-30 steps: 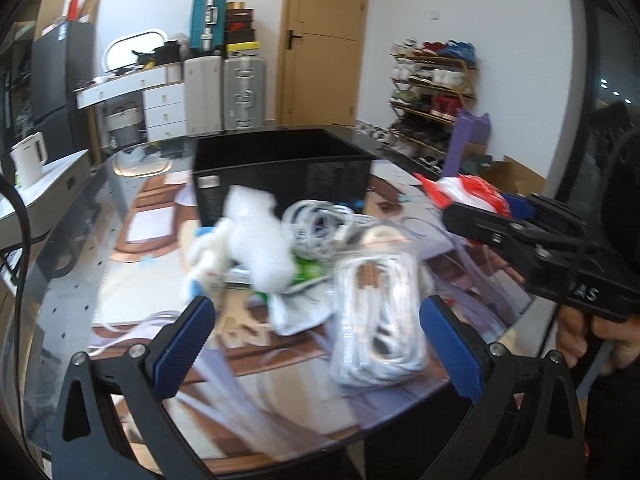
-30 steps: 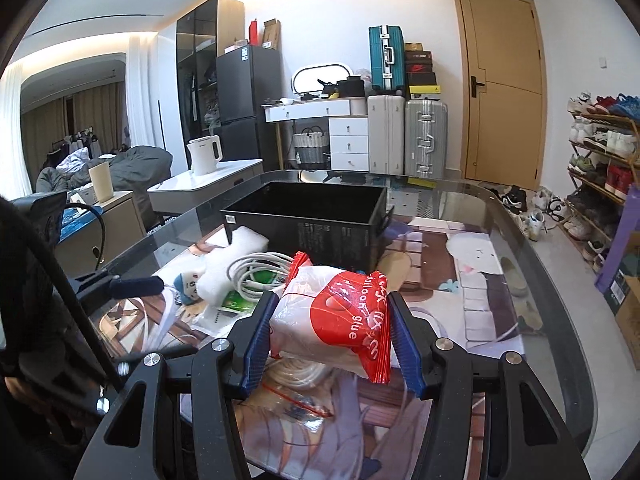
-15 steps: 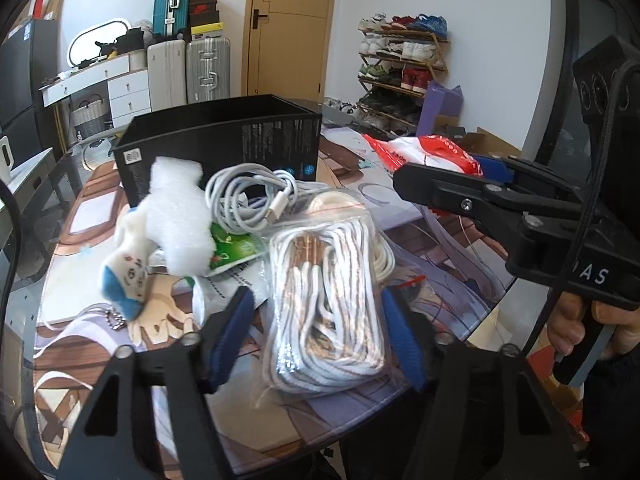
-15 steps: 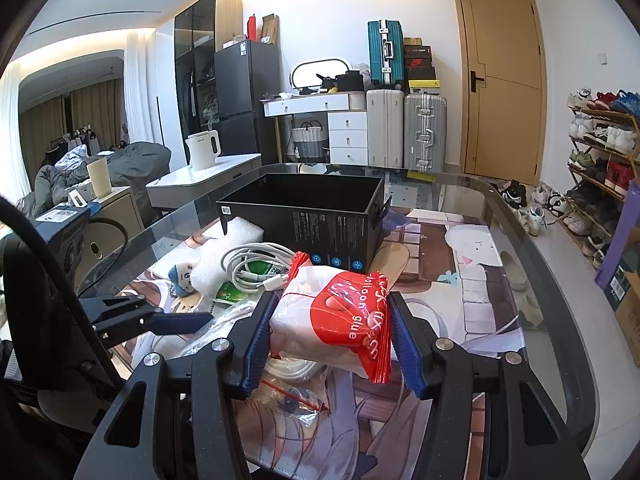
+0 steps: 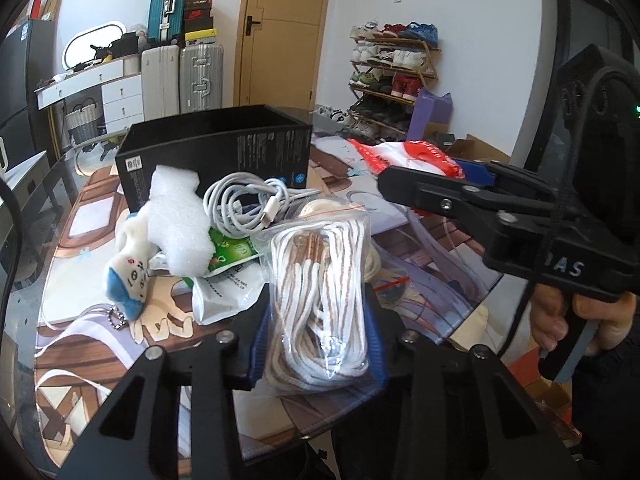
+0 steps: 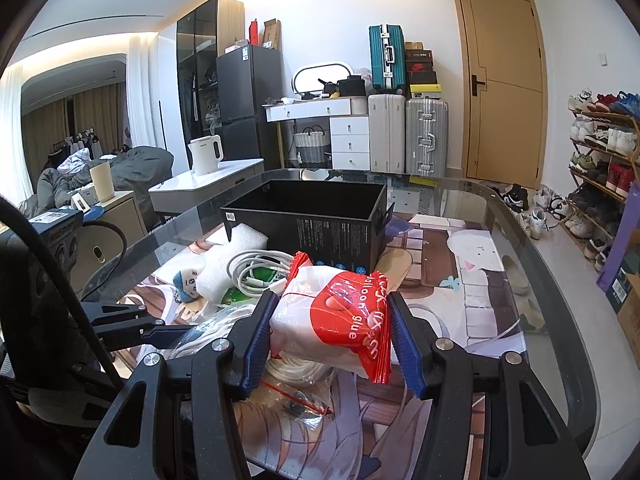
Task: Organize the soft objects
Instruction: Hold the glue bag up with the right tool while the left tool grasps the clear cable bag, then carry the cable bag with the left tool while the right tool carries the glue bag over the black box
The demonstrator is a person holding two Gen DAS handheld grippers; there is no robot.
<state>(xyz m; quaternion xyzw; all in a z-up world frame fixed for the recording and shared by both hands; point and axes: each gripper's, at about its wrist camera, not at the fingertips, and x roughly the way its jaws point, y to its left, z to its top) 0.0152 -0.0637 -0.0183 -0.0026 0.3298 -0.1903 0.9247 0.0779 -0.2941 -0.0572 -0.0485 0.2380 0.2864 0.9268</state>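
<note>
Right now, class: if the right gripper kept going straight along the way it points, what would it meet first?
Probably the black box: it stands directly beyond the red-and-white packet gripped in the right gripper. Depth is uncertain; the white cable coil sits slightly left of that line.

left gripper [image 5: 318,334] closing, bagged rope [image 5: 320,300] between

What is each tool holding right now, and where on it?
Right tool: red-and-white glue packet, pinched across its sides. Left tool: jaws closing on the bagged white cord, gripping its lower half.
</note>
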